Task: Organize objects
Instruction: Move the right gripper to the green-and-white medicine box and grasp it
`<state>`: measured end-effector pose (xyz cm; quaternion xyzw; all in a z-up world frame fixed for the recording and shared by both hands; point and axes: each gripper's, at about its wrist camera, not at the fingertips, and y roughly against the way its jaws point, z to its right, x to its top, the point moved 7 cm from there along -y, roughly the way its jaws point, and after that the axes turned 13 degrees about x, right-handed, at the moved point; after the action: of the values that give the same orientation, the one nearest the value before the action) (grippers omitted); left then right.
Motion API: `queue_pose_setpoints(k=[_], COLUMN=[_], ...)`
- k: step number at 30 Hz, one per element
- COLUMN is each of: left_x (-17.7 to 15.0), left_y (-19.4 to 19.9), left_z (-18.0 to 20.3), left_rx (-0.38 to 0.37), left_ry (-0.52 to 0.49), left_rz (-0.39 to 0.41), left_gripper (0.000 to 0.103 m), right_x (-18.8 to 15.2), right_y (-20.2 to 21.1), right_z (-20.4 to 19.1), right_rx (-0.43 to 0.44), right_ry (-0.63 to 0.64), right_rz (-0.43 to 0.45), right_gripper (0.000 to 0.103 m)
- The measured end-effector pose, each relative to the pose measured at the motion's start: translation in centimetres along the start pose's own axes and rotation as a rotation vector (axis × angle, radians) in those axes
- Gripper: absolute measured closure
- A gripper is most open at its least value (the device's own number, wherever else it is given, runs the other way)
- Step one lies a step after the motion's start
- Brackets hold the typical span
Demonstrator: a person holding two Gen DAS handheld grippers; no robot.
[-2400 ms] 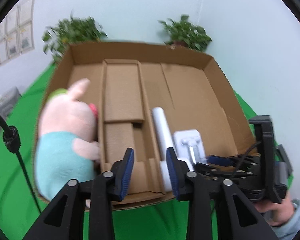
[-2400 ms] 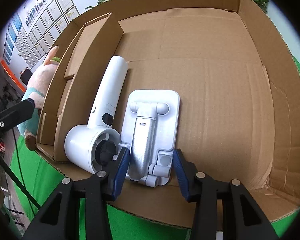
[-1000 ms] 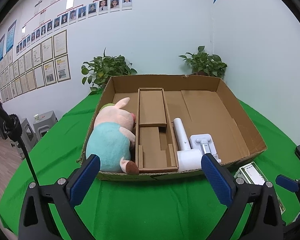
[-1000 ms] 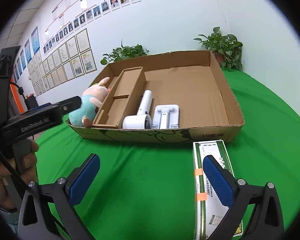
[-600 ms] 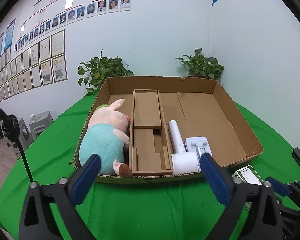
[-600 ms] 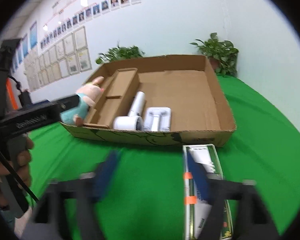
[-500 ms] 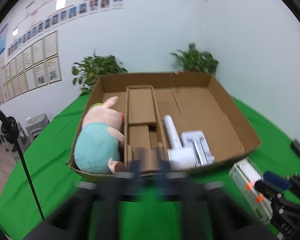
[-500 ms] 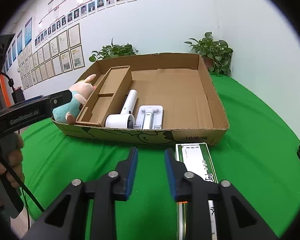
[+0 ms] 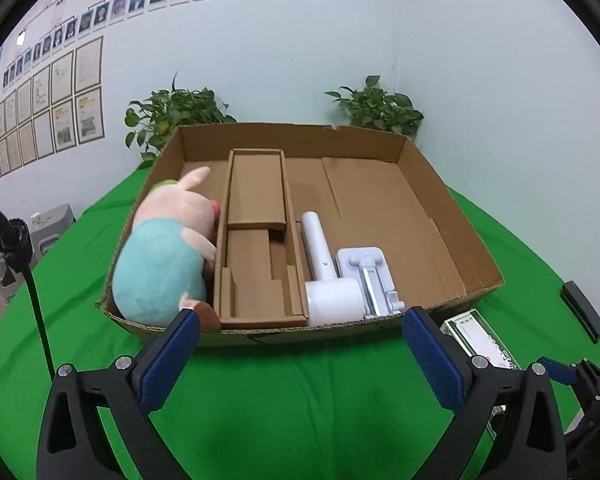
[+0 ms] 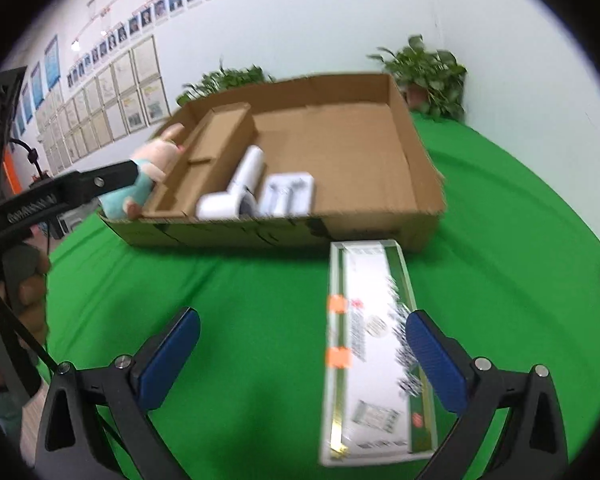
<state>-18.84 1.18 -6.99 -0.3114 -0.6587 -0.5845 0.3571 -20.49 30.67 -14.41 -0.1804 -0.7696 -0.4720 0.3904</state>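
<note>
Presently the long white-and-green carton [image 10: 374, 344] lies flat on the green surface [image 10: 236, 280] just outside the cardboard box [image 10: 416, 168], right gripper [image 10: 308, 354] jaws spread wide over it, left gripper [image 9: 300, 354] likewise spread and empty; likely light, stiff, smooth-sided, best pinched across its narrow width mid-length.

cloth [image 9: 300, 392] green | box [image 9: 440, 184] brown | dryer [image 9: 328, 280] white | plush [image 9: 160, 276] pink, teal

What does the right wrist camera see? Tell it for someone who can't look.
The open right gripper hovers over a long green-and-white box on the green tablecloth. Behind sits a cardboard box holding a plush pig, white hair dryer and white stand.
</note>
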Motion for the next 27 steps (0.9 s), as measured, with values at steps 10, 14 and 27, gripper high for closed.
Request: queue_pose_setpoints(k=[10, 14, 27], left_x=[-3.0, -3.5, -3.9], left_y=[-1.4, -1.9, -1.7], left_z=[3.7, 3.7, 1.9], left_rx=[-0.119, -0.107, -0.166], left_ry=[-0.061, -0.073, 0.0], left_rz=[-0.108, -0.124, -0.189], left_gripper=[0.001, 0.001, 0.001], right_x=[-3.0, -3.6, -4.1], right_y=[0.1, -0.7, -1.9], right_z=[2.6, 2.4, -5.0], right_rx=[-0.076, -0.082, 0.133], right_ry=[-0.02, -0.014, 0.071], right_rz=[-0.091, -0.148, -0.188], right_gripper=[0.001, 0.027, 0.031])
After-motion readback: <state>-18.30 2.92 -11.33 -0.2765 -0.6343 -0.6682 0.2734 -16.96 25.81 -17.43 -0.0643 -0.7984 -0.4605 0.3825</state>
